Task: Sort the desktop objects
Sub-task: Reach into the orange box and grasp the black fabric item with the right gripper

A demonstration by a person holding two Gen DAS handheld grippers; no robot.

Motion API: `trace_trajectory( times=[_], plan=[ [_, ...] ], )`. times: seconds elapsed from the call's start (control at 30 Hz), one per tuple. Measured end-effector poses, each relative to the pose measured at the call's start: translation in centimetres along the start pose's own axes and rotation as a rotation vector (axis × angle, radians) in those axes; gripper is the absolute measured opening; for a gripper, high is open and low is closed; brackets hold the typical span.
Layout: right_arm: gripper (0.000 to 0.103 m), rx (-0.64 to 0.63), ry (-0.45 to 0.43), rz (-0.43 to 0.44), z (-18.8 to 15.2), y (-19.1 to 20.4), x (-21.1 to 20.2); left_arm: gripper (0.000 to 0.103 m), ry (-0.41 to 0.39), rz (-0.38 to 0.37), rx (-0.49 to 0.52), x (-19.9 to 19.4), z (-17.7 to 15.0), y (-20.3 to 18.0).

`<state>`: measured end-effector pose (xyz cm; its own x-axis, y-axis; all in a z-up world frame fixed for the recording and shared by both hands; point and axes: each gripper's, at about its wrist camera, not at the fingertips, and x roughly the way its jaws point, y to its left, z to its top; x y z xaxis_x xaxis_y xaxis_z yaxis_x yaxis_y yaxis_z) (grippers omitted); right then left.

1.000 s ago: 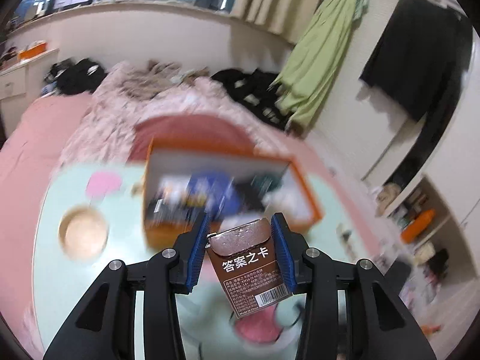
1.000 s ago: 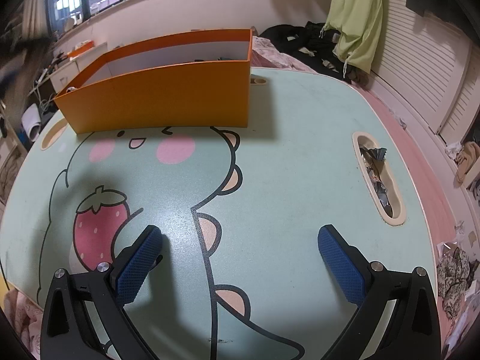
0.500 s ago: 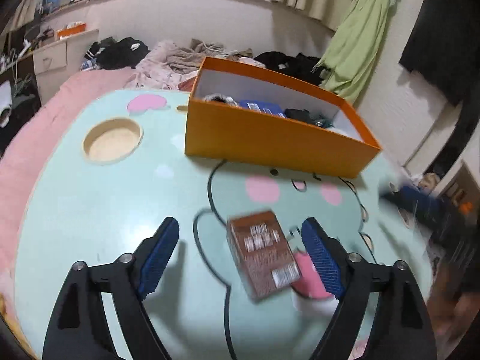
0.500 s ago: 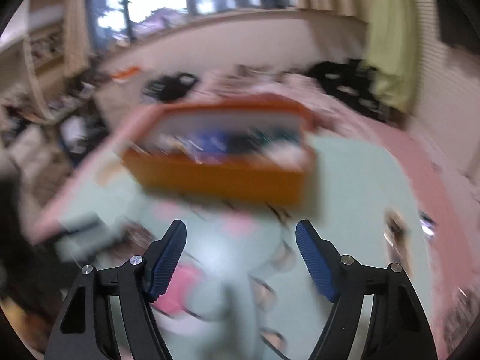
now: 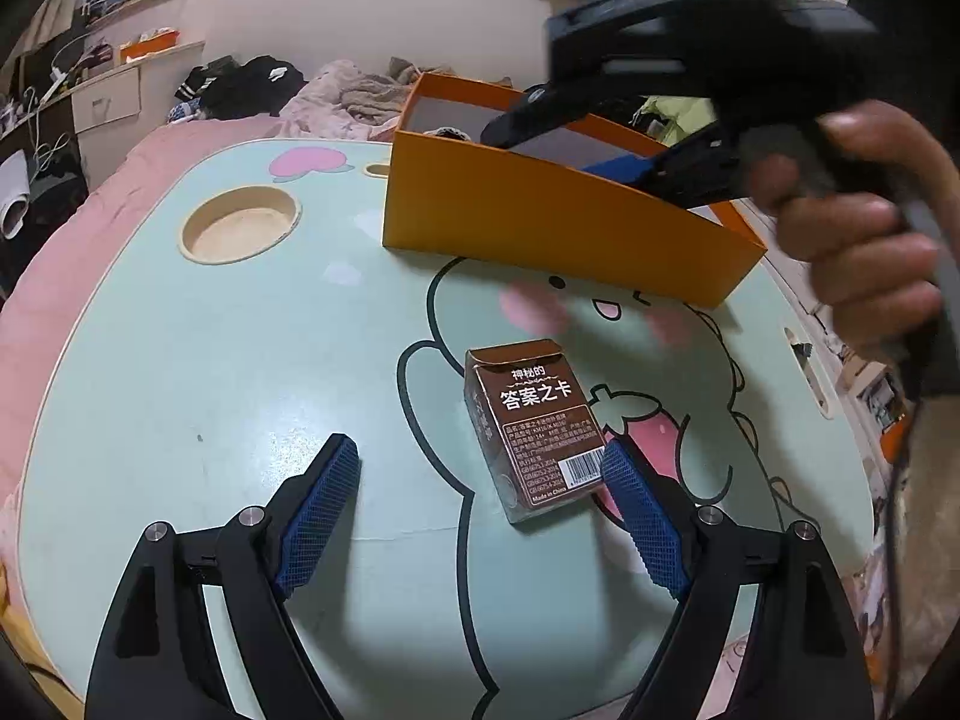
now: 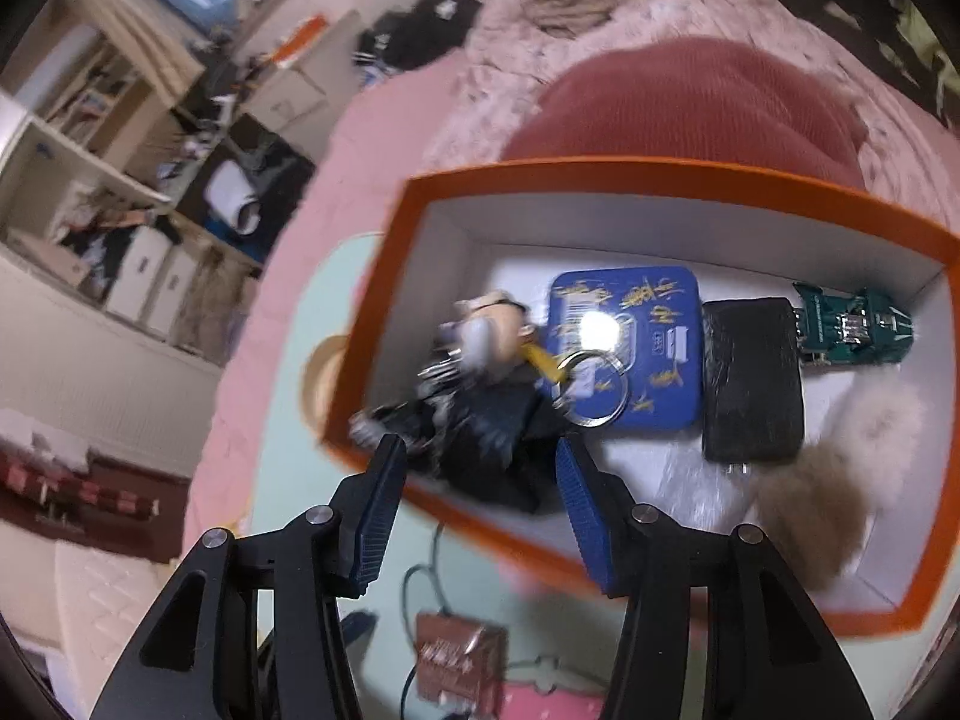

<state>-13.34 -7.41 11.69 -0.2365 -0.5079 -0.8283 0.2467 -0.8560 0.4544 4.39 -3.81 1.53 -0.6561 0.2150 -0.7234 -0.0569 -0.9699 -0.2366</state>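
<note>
My left gripper (image 5: 480, 492) stands released over the mint-green cartoon-printed table (image 5: 210, 360); the brown cardboard card box (image 5: 533, 425) lies flat there, its near corner just beside my right-hand pad, not pinched. My right gripper (image 6: 477, 480) hangs above the open orange cardboard box (image 6: 648, 180), its jaws having just been narrowing, half-closed and grasping nothing, over a dark figurine keychain (image 6: 480, 414). A blue tin (image 6: 648, 354) lies beside it.

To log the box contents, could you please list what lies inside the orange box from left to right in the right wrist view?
Black-clothed figure keychain → blue square card tin → black rectangular case → green toy car.
</note>
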Motion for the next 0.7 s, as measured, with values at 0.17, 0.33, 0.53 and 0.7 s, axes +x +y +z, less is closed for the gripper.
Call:
trace_trajectory(
  times=[0.17,0.33,0.53,0.7],
  plan=[
    [0.026,0.053,0.042,0.080,0.9,-1.9,1.0,0.084,0.000,-0.002,-0.002,0.2,0.0,-0.2],
    [0.005,0.024,-0.114,0.199,-0.3,-1.8,-4.9,0.084,-0.012,-0.021,-0.021,0.2,0.0,-0.1],
    [0.003,-0.089,-0.354,0.231,-3.8,-0.3,-14.3,0.084,-0.013,-0.022,-0.024,0.2,0.1,0.0],
    [0.086,-0.111,-0.323,-0.006,-2.8,1.3,-12.7,0.084,-0.016,-0.017,-0.022,0.3,0.1,-0.3]
  ],
)
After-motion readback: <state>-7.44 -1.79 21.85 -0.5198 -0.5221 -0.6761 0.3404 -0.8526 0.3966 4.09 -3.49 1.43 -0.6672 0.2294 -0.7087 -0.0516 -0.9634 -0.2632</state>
